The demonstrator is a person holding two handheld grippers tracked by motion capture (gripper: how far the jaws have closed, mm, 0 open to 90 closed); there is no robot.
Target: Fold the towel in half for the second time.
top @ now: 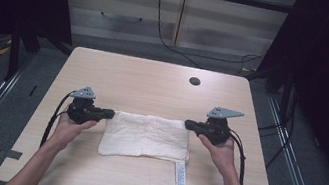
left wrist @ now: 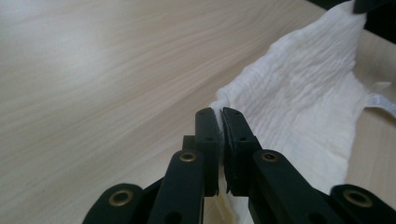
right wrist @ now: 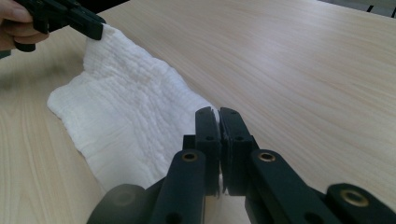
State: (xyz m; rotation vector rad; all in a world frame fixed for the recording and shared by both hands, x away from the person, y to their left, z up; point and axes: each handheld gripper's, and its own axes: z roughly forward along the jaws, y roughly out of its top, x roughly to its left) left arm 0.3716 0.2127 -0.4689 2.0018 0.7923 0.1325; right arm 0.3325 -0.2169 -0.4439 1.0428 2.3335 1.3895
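Observation:
A white folded towel [top: 145, 136] lies on the wooden table [top: 154, 83], with a printed label strip [top: 180, 176] sticking out at its near right corner. My left gripper [top: 111, 113] is shut on the towel's far left corner, and cloth [left wrist: 299, 102] is pinched between its jaws [left wrist: 219, 116]. My right gripper [top: 187, 124] is shut on the far right corner, with the towel [right wrist: 135, 116] stretching away from its jaws [right wrist: 218, 114] toward the other gripper [right wrist: 95, 28]. Both held corners are raised slightly off the table.
A round dark hole [top: 194, 81] sits in the table's far right part. Dark curtains stand at both sides, and cabinets with a hanging cable [top: 162, 31] are behind. Bare tabletop stretches beyond the towel.

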